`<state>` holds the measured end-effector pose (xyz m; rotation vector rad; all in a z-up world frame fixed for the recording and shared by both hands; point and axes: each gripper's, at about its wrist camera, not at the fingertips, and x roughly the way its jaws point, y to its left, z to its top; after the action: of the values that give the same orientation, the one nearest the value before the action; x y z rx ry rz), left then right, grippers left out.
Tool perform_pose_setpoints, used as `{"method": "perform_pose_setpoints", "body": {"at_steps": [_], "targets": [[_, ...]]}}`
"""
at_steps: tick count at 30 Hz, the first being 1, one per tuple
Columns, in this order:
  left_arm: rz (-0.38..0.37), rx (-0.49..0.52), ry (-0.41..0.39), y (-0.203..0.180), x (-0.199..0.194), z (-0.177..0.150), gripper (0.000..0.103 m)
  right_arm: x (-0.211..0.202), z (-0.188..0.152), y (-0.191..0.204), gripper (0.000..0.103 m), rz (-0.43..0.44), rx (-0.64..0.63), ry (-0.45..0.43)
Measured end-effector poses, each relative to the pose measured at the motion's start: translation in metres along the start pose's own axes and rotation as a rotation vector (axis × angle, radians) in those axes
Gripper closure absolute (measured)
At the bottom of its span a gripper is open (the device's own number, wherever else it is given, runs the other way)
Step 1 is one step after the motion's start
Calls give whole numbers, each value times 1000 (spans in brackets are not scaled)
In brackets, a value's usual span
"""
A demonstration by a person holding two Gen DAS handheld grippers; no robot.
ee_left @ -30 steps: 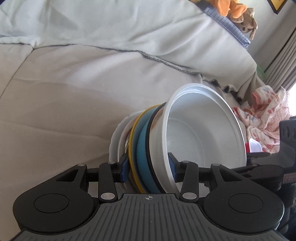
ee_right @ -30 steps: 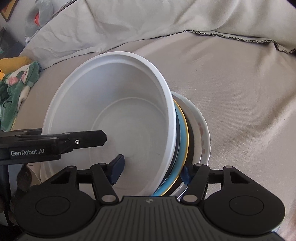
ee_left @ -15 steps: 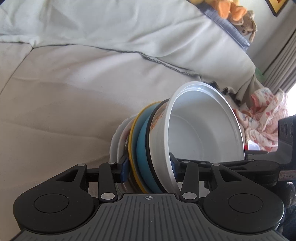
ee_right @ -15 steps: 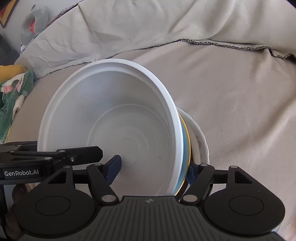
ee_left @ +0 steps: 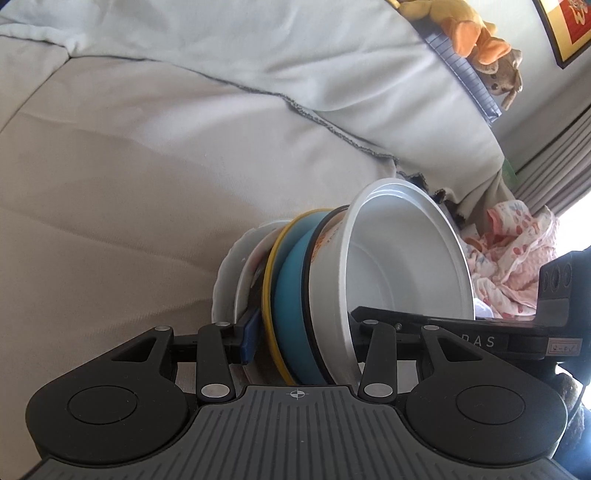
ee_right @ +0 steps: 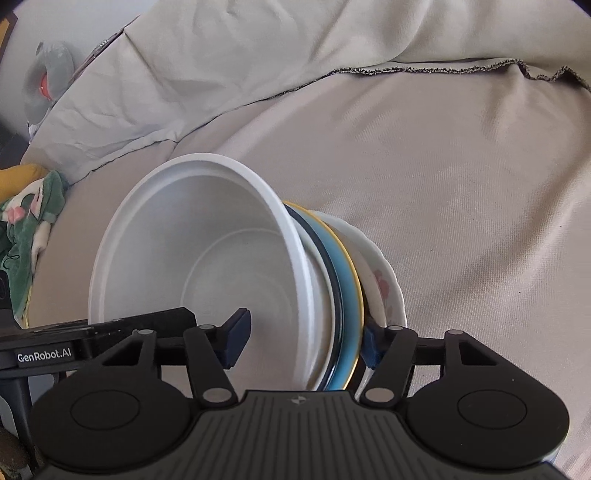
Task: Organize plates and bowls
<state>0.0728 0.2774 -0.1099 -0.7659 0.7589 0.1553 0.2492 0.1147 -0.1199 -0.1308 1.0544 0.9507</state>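
Surface: beige couch cover (ee_right: 461, 192)
Stack: white bowl (ee_left: 402, 258), blue plate (ee_left: 291, 295) and floral plate (ee_right: 380, 273) nested, tipped on edge above the couch
Left gripper (ee_left: 299, 332): fingers clamped across the stack's rim
Right gripper (ee_right: 301, 338): one finger inside the bowl, the other behind the plates, gripping the stack
Clutter: pink cloth (ee_left: 513, 254) beside

A beige sheet (ee_left: 147, 184) is spread out; plush toys (ee_left: 484, 33) are seen above, pink patterned cloth (ee_left: 517, 258) beside, green cloth (ee_right: 22, 229) opposite.
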Motion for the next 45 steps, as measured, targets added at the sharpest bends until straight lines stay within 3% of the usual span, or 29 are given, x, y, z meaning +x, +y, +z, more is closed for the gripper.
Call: {"method": "perform_pose_setpoints", "body": {"at_steps": [4,21,24,28,39,45], "targets": [[-9,-15,-2,2,0,0,59,-3,0,-4,50,9,19,12],[-13,-37,3,4,4,1,59,-26,-3,-1,50,-7,-14,3],[-21,-39,0,5,4,2,59,-37,-4,4,48,-51,-56,-46],[-18,-45,-21,5,-1,0,60,-54,-2,13,48,-34,-110,-95],[-33,-41,-75,5,-18,-2,59,-34,-12,12,47,-92,-88,-50],[-198,-49,-179,6,-41,-1,62,-34,-12,10,50,-92,-96,-54]]}}
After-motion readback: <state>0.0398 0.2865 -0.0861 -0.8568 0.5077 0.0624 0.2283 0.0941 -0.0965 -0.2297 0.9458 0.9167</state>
